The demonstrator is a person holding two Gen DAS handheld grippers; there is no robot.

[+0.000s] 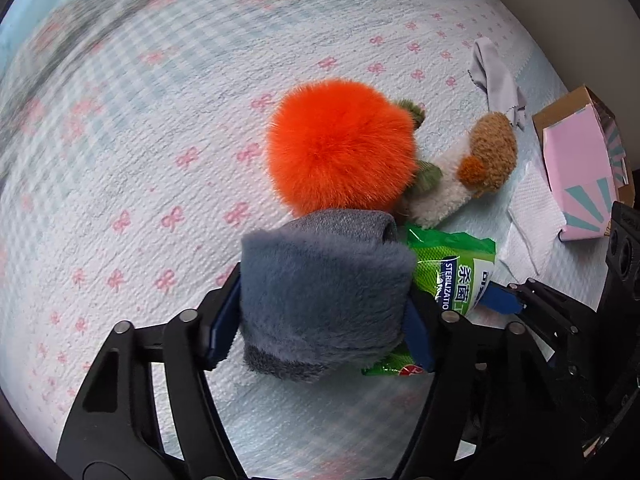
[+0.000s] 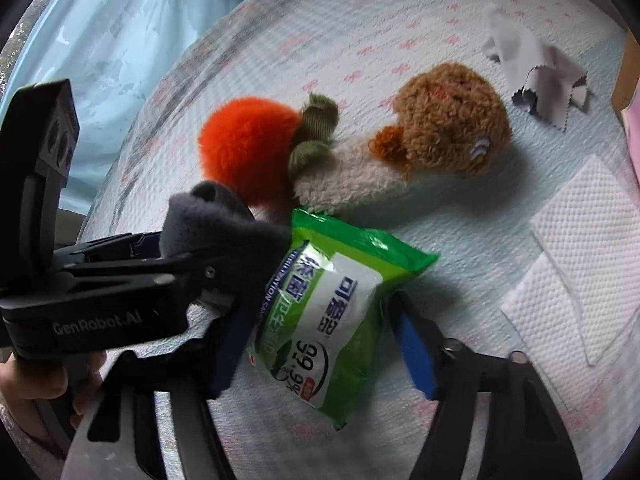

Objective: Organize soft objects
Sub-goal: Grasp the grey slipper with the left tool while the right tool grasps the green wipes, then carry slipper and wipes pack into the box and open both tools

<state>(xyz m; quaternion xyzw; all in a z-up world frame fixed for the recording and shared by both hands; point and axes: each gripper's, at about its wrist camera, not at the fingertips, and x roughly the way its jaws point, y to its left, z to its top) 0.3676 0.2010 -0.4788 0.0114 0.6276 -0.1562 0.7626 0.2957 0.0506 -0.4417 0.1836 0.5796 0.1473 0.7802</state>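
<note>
On the bed cover (image 1: 120, 140), the left tool (image 1: 320, 312) pinches a grey plush roll (image 1: 324, 292); at its 3 o'clock the right tool (image 2: 324, 320) brackets the green wipes pack (image 2: 340, 300), pads seemingly touching, likely so both lift together.

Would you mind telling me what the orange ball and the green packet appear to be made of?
Orange ball: seemingly synthetic fur, matte and fluffy; long fine fibres blur its outline, with olive corduroy-like leaves.
Green packet: likely thin plastic film, glossy; it shows bright glare, crinkles and a printed label.
</note>
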